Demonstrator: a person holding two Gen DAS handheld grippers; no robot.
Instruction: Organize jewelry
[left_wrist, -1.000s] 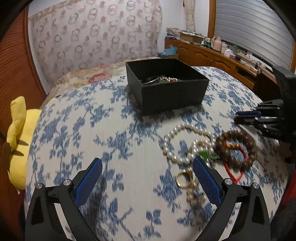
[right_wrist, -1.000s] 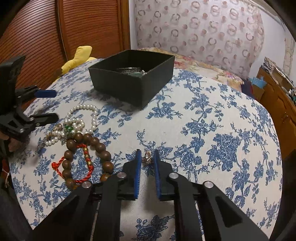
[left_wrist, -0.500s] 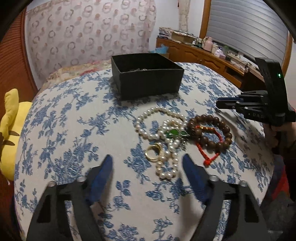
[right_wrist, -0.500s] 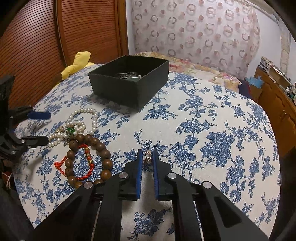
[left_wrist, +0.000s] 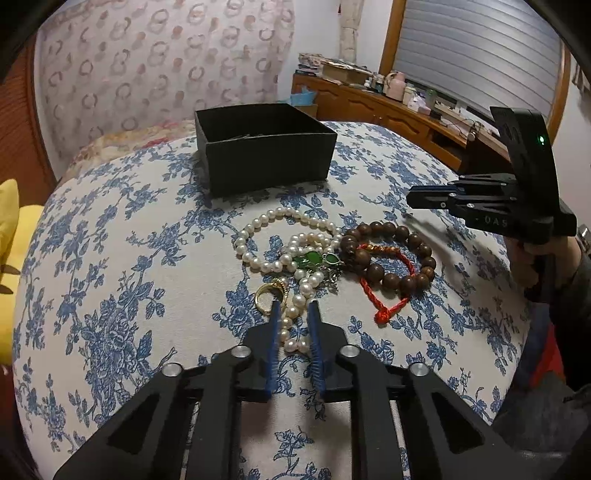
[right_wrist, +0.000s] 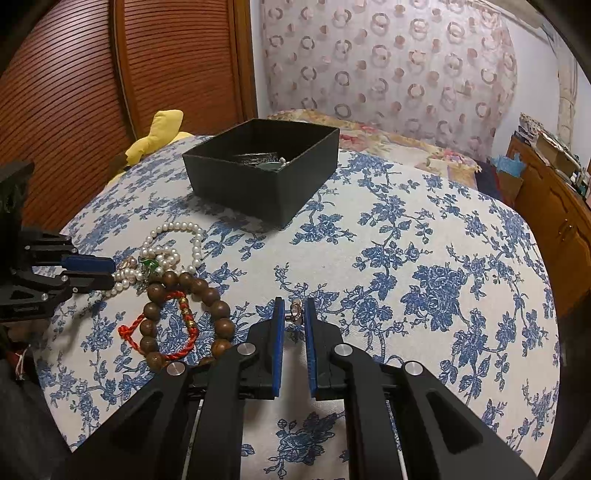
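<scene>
The bed (left_wrist: 110, 229), under a blue-flowered cover, carries everything. The black box (right_wrist: 258, 173) sits at its far side, already holding some jewelry, likely the destination. Pearl strands (left_wrist: 291, 251), wooden beads (left_wrist: 391, 258) and a red cord (left_wrist: 388, 295) lie heaped nearer. The left gripper (left_wrist: 293, 308) is closing its jaws around a pearl strand. The right gripper (right_wrist: 294, 308) is clenched on a small ring (right_wrist: 295, 312), held clear of the bed, probably to carry it over.

Ring-patterned curtain (right_wrist: 388, 66); slatted wooden door (right_wrist: 129, 74); shuttered window (left_wrist: 480, 55).

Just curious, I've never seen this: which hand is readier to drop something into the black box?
Right. The right tongs already pinch a small ring; the left tongs are only closing around the pearls.
</scene>
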